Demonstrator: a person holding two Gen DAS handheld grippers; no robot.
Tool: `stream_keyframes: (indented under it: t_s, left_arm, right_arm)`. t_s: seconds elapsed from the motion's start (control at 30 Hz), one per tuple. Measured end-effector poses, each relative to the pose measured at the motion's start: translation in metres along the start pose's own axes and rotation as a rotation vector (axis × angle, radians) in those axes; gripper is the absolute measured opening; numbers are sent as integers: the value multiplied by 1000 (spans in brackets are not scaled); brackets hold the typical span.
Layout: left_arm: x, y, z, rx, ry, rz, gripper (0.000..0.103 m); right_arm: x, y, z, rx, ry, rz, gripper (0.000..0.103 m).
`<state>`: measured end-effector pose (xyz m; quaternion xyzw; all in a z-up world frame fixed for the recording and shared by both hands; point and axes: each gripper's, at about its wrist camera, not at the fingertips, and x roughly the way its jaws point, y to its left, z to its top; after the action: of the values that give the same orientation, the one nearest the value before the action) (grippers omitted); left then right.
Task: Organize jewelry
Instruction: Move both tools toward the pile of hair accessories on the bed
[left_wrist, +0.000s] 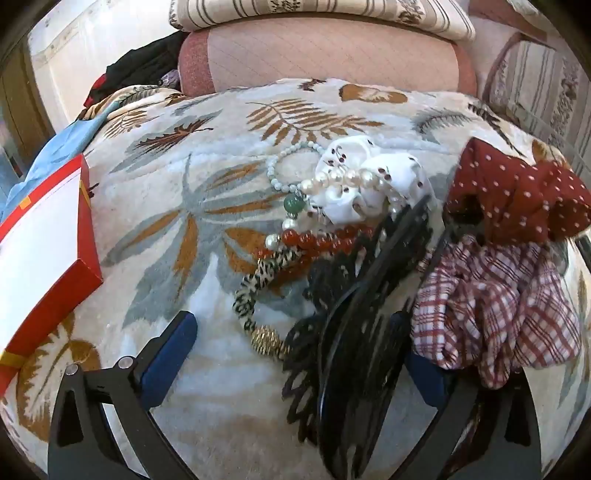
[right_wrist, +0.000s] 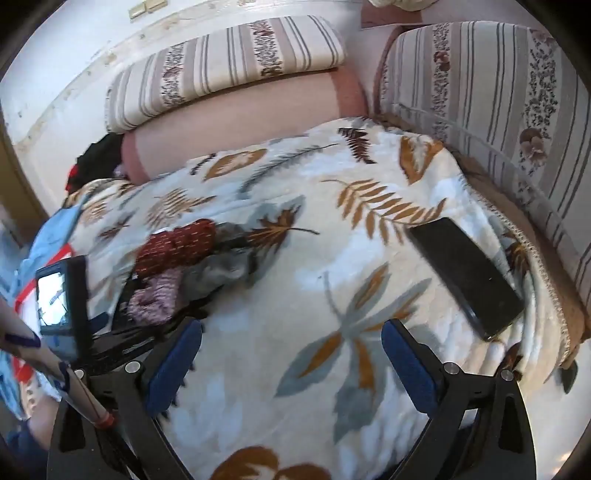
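A heap of jewelry and hair ties lies on a leaf-patterned blanket. It holds a pearl bracelet, a pale green bead bracelet, a red bead bracelet, a leopard-print bracelet with a gold bead, a white scrunchie, a red dotted scrunchie, a plaid scrunchie and a black lace hairpiece. My left gripper is open just above the heap, with the black hairpiece and the leopard bracelet between its blue pads. My right gripper is open over bare blanket, right of the heap.
A red box with a white inside sits at the left. A black phone lies on the blanket near its right edge. Striped cushions and a pink bolster line the back. A hand holds the left gripper.
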<state>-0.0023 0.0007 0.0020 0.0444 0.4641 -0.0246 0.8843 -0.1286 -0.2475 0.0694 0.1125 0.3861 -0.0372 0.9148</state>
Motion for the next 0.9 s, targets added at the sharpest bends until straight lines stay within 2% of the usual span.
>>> stream_keyframes:
  t_s: [0.07,0.17,0.47,0.6,0.67,0.9]
  left_arm:
    - [-9,5,-5,-12,26,-11,103]
    - [-42,6,-26,-26,-4,-25,103]
    - [-169,40,-68,-64,-338,19,103]
    - [-206,45,-64,-53,-329,28,103]
    - [-222,47,-67,-47,-360,22,103]
    - [-227,41,-52,-26,-311,6,103]
  right_arm:
    - [-4,1,-1,6,-1,22,100]
    - [-11,5,-4,-2,5,56,100]
    - [-31,27,-11,-15,10,112,98]
    - [-47,40,-11,-31,-11,124,97]
    - [-53,43,-11,-40,-22,130,97]
    - [-66,46,-12,-51,-37,121,97]
